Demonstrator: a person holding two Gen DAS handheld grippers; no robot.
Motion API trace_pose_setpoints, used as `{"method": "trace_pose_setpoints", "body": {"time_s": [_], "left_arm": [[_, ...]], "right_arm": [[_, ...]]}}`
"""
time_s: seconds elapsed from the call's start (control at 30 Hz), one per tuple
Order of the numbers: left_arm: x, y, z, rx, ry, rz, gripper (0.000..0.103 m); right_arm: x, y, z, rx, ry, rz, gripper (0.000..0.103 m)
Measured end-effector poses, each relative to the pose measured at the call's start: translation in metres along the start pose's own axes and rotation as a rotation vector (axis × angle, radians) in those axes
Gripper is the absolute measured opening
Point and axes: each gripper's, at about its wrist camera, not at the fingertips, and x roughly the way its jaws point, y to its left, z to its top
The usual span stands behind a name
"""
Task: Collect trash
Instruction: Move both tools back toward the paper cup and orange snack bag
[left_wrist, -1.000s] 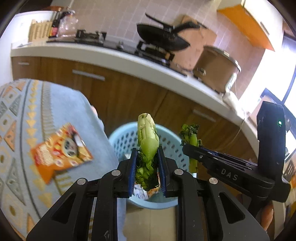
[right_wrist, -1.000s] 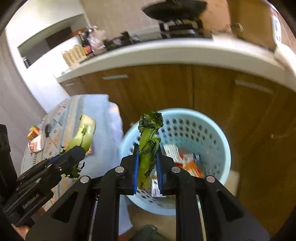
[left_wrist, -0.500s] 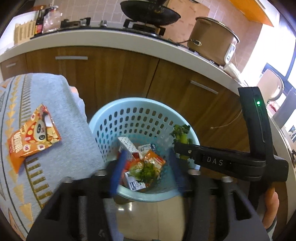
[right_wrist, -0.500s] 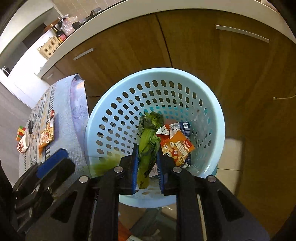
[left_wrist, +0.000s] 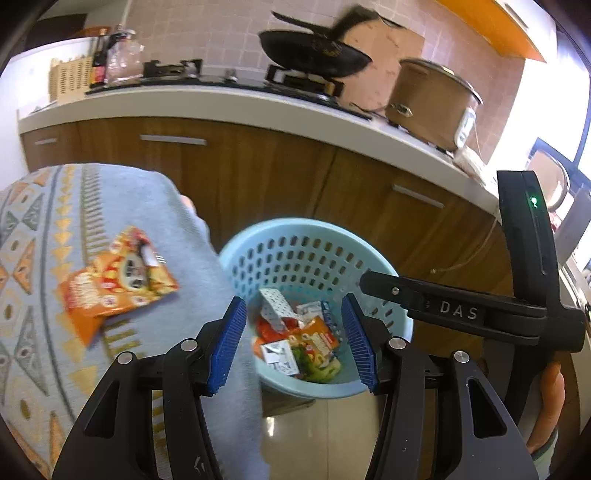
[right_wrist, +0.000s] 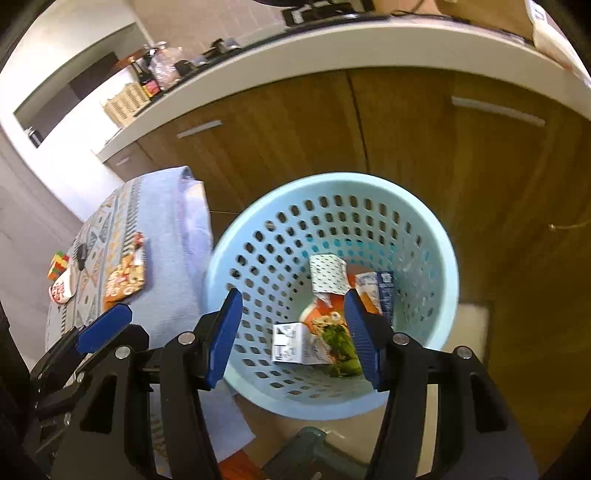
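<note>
A light blue perforated basket (left_wrist: 314, 236) (right_wrist: 448, 280) stands on the floor by the wooden cabinets. It holds cartons, wrappers and green vegetable scraps (left_wrist: 317, 371) (right_wrist: 341, 345). My left gripper (left_wrist: 291, 347) is open and empty above the basket's near rim. My right gripper (right_wrist: 293, 338) is open and empty over the basket; its body shows in the left wrist view (left_wrist: 454, 310). An orange snack packet (left_wrist: 114, 282) (right_wrist: 123, 278) lies on the patterned tablecloth to the left.
The cloth-covered table (left_wrist: 44, 236) sits left of the basket, with a colour cube (right_wrist: 58, 264) and a small white item (right_wrist: 62, 290) on it. Wooden cabinets (left_wrist: 258, 170) and a counter with a wok (left_wrist: 314, 50) and rice cooker (left_wrist: 432, 99) stand behind.
Both grippers opened and dropped their vegetable pieces into the basket. The left opened first, the right after. Both have since pulled up and back a little.
</note>
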Motion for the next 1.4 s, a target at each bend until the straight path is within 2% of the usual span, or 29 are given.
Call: {"method": "trace_pose_setpoints", "body": {"time_s": [0.27, 0.5, 0.6, 0.77, 1.03, 1.13, 1.3, 1.4], "left_arm": [[-0.060, 0.050, 0.007, -0.070, -0.103, 0.097, 0.052], [-0.117, 0.126, 0.007, -0.185, -0.193, 0.249, 0.055], [-0.135, 0.159, 0.005, -0.227, -0.210, 0.330, 0.055], [-0.160, 0.215, -0.002, -0.318, -0.232, 0.402, 0.055], [-0.170, 0.296, -0.013, -0.449, -0.191, 0.503, 0.057], [-0.163, 0.318, -0.015, -0.498, -0.173, 0.481, 0.057], [-0.146, 0.328, -0.016, -0.512, -0.136, 0.412, 0.055], [-0.139, 0.319, -0.018, -0.492, -0.123, 0.325, 0.054]], "right_arm": [[-0.004, 0.065, 0.003, -0.115, -0.029, 0.072, 0.053], [0.002, 0.126, 0.001, -0.250, -0.043, 0.089, 0.054], [0.011, 0.142, 0.002, -0.275, -0.030, 0.098, 0.054], [0.033, 0.156, 0.000, -0.293, 0.012, 0.085, 0.054], [0.063, 0.178, 0.010, -0.313, 0.046, 0.064, 0.054], [0.068, 0.188, 0.010, -0.338, 0.041, 0.047, 0.054], [0.079, 0.200, 0.012, -0.373, 0.031, -0.017, 0.053], [0.086, 0.200, 0.014, -0.366, 0.044, -0.020, 0.053]]}}
